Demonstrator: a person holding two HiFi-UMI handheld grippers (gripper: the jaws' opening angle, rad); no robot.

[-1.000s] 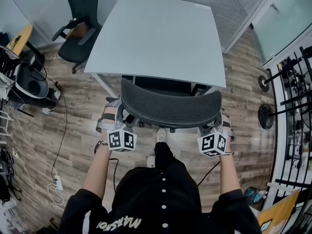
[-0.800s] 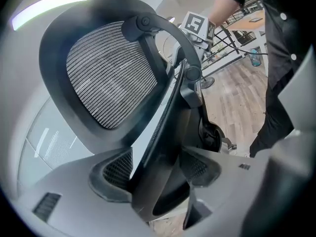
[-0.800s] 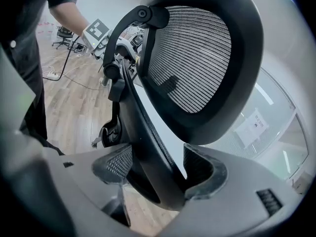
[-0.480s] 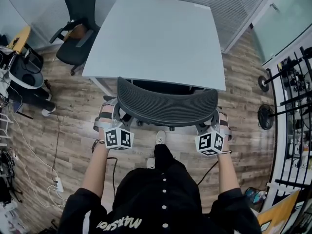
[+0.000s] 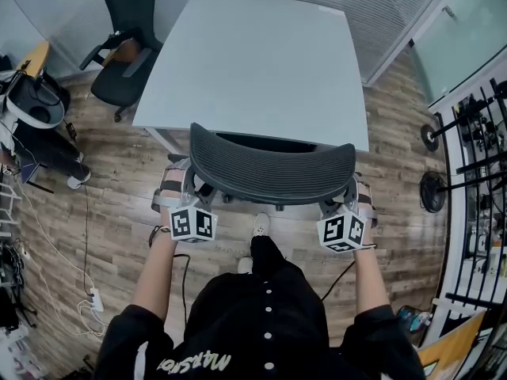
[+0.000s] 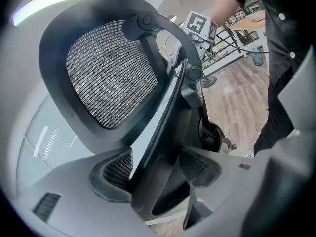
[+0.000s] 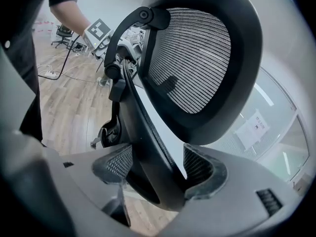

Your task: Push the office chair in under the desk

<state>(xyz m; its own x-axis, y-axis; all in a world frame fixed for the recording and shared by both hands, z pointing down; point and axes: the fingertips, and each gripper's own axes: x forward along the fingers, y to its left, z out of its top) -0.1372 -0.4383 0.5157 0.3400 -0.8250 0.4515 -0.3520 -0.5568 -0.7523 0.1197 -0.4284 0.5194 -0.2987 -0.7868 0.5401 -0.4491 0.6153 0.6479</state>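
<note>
The office chair (image 5: pixel 271 171) was nearly in under the desk (image 5: pixel 253 54).
The left gripper (image 5: pixel 184 190) and right gripper (image 5: pixel 354 200) each squeezed one side of its back, jaws wide. The back sat mid-frame at the desk's near edge, so maybe one small push was left. The rest was hidden.

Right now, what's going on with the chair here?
A person holds the office chair by its back frame, left gripper clamped on one side edge and right gripper on the other. The seat is out of sight under the desk, and the back stands at its near edge. A second chair stands off the far left corner.
</note>
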